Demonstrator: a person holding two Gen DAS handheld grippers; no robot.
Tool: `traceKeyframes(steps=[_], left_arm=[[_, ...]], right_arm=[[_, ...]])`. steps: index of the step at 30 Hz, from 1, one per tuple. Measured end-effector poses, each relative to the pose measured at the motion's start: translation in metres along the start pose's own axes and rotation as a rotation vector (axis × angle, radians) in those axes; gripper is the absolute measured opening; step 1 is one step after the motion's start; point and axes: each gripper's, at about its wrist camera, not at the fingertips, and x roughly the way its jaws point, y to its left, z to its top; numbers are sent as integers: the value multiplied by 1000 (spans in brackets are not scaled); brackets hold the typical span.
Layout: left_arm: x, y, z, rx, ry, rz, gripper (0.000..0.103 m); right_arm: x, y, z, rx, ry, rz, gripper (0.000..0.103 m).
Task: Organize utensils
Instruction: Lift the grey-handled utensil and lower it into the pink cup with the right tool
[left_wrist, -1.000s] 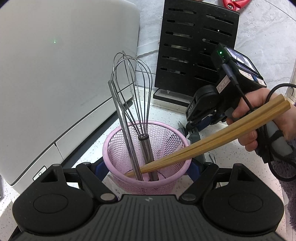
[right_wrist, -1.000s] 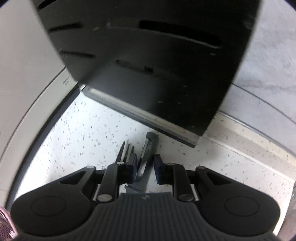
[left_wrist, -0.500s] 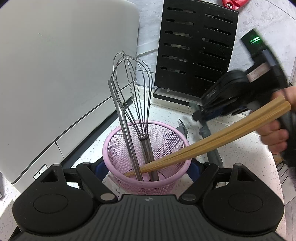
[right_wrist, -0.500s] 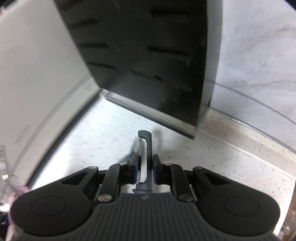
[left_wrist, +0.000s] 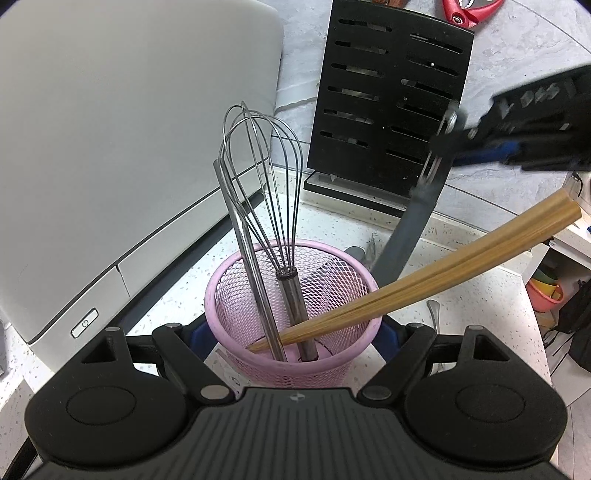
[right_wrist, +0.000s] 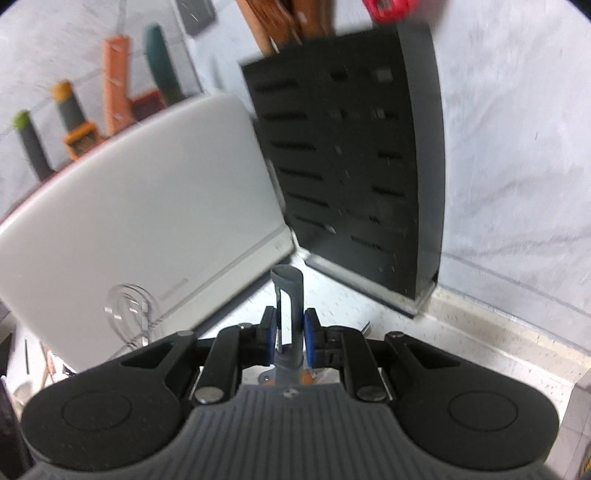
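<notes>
My left gripper (left_wrist: 293, 332) pinching the pink mesh cup (left_wrist: 236, 295) holding wire whisk (left_wrist: 264, 162) and wooden chopsticks (left_wrist: 443, 266), my right gripper (right_wrist: 290, 332) clamped on the grey peeler (right_wrist: 290, 295), now lifted off the speckled counter (left_wrist: 461, 295) toward the cup

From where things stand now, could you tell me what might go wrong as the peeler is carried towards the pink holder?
1. The chopsticks lean far out over the pink holder's rim towards the right gripper; the hanging peeler could knock them out.
2. The right gripper grips the peeler near its head, so the long handle may swing.
3. The tall whisk crowds the opening, possibly blocking insertion.
</notes>
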Motion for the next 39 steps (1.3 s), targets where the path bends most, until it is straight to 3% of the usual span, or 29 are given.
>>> traceKeyframes(steps=[10, 14, 23, 34, 39], left_arm=[[-3, 2, -4, 0, -10, -7, 96], [-2, 2, -3, 0, -11, -7, 96], [-3, 3, -5, -3, -20, -13, 96], [-4, 5, -8, -4, -25, -19, 96], [-4, 5, -8, -3, -25, -19, 96]], right_arm=[[-63, 29, 20, -29, -175, 122, 13], [-79, 44, 24, -66, -204, 179, 13], [-66, 66, 13, -154, -115, 237, 13], [-35, 95, -4, -364, -48, 168, 13], [-17, 109, -11, -449, 46, 142, 13]])
